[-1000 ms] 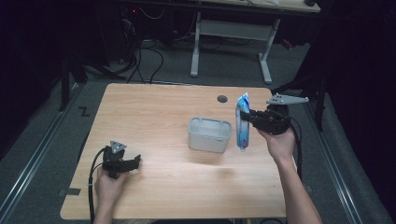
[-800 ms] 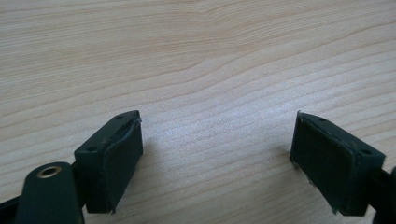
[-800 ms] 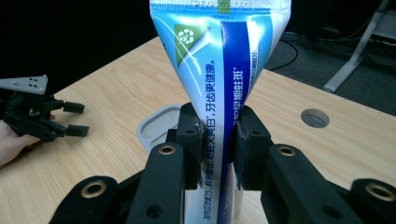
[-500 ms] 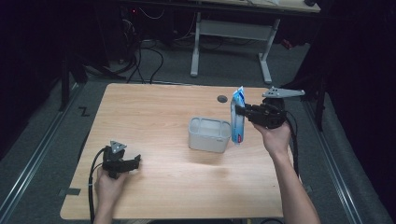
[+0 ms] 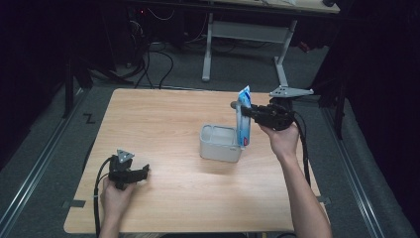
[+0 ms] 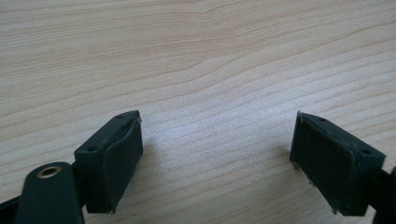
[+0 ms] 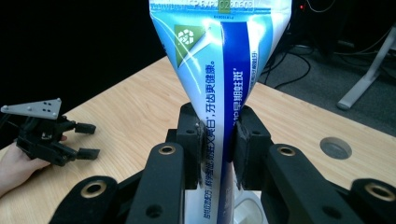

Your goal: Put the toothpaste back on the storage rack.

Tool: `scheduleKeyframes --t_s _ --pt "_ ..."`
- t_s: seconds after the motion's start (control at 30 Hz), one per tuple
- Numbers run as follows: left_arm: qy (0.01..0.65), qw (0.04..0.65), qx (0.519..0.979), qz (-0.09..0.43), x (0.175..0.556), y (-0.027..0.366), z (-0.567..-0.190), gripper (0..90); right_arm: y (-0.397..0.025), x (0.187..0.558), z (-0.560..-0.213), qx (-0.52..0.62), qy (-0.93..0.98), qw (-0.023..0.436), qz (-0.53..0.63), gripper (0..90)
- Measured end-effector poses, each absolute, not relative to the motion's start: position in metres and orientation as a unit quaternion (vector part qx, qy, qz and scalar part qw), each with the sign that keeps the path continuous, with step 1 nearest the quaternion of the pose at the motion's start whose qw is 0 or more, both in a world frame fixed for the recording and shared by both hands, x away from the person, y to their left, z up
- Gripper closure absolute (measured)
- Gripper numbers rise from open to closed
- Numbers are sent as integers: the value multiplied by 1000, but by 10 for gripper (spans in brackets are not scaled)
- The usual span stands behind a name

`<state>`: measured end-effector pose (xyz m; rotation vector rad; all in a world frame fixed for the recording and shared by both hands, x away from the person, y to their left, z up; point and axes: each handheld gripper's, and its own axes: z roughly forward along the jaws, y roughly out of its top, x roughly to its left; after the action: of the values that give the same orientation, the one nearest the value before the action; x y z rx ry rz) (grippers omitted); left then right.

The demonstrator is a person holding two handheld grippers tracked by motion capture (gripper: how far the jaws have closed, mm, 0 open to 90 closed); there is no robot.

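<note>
Now the right gripper has swung the toothpaste tube over w/ it: a sec ago the tube hung just beside the grey plastic bin, off its far-right side, and by now it's upright, crimped end up, low end dipping at the bin's right edge. From the high view I can't tell if the tip is inside the rim or just behind it. In the right gripper view the jaws are clamped tight on the tube mid-body, so it's firmly held, not let go yet. My read: the carry is about done, what's left is lowering it into the bin and releasing. Left gripper hasn't budged, parked on the wooden table near the front-left corner, jaws spread wide w/ nothing between them, bare wood underneath.
</note>
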<state>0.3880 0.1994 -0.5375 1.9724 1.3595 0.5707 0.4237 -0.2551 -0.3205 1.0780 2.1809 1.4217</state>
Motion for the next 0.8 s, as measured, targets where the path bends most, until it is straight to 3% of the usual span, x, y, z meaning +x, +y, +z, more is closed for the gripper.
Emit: scheduleKeyframes --t_s 0.8 --pt "521 333 755 219 388 199 -537 171 -225 437 -318 367 765 174 500 745"
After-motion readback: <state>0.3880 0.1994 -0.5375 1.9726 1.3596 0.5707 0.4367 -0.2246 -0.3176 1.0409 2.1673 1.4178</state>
